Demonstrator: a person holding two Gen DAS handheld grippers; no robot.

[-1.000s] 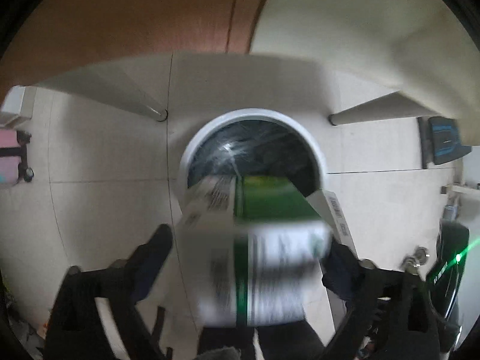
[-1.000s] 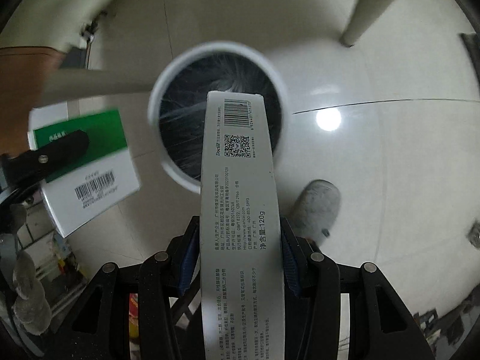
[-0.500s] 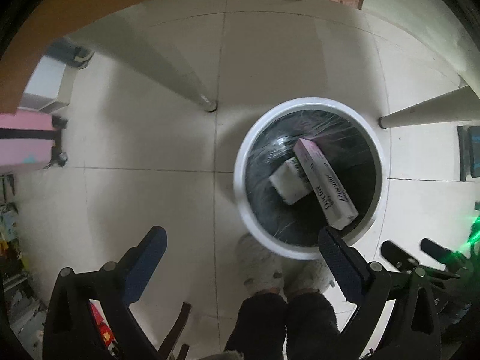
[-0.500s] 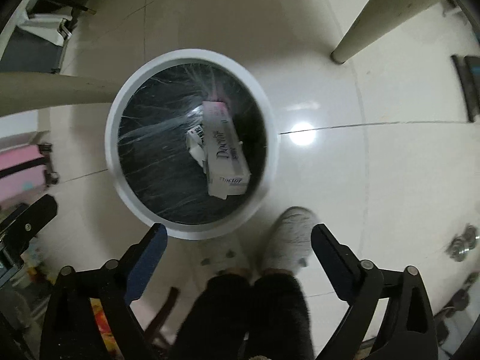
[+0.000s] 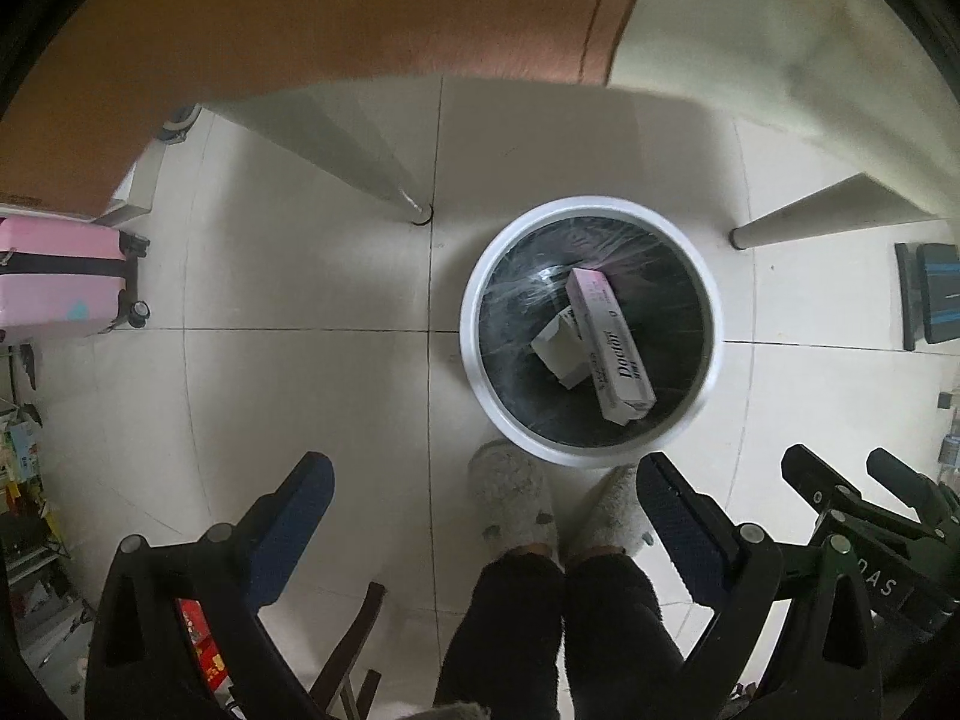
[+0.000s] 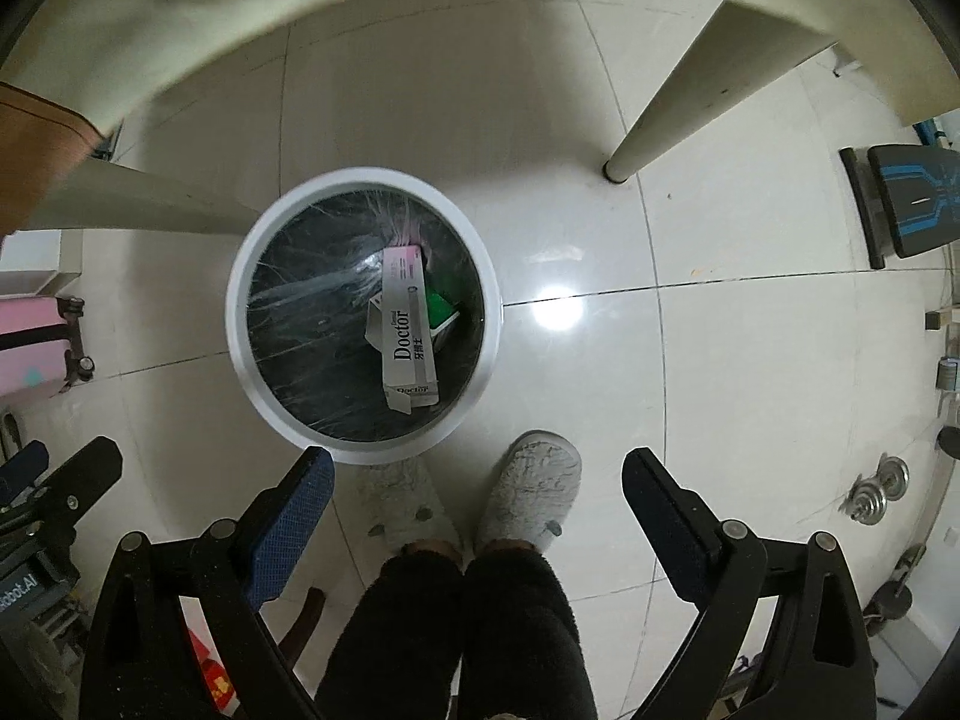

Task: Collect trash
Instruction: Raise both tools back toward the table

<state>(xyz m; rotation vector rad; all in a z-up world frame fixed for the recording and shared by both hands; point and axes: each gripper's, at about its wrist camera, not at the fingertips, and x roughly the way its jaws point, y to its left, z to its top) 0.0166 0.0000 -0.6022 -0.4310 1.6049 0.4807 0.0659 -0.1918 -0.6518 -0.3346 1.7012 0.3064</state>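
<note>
**White bin holds both cartons; both grippers empty**

White-rimmed, the round bin (image 5: 589, 330) stands on the tiled floor (image 5: 288, 360) in the left wrist view, lined with a dark bag. Inside it lies a long toothpaste carton (image 5: 612, 354), pink at one end, resting partly over a smaller white box (image 5: 558, 351). The left gripper (image 5: 483, 531) points down at the floor, its blue-padded fingers (image 5: 288, 525) spread wide with nothing between them. Below the bin, two grey slippers (image 5: 516, 501) and dark trouser legs of the person are visible. A bench leg (image 5: 384, 180) meets the floor just left of the bin. A pink suitcase (image 5: 60, 282) stands at the left edge. The right gripper's black frame shows at the lower right.

Right wrist view: the same bin (image 6: 363, 312) lies ahead and left of centre. The carton (image 6: 408, 336) reads "Doctor" and lies lengthwise; the smaller box (image 6: 441, 307) shows a green face beside it. The right gripper (image 6: 477, 498) also points down, fingers (image 6: 660, 516) set wide apart and empty, slippers (image 6: 531, 489) between them on the floor. A dark exercise bench (image 6: 906, 207) stands at the right edge.
</note>
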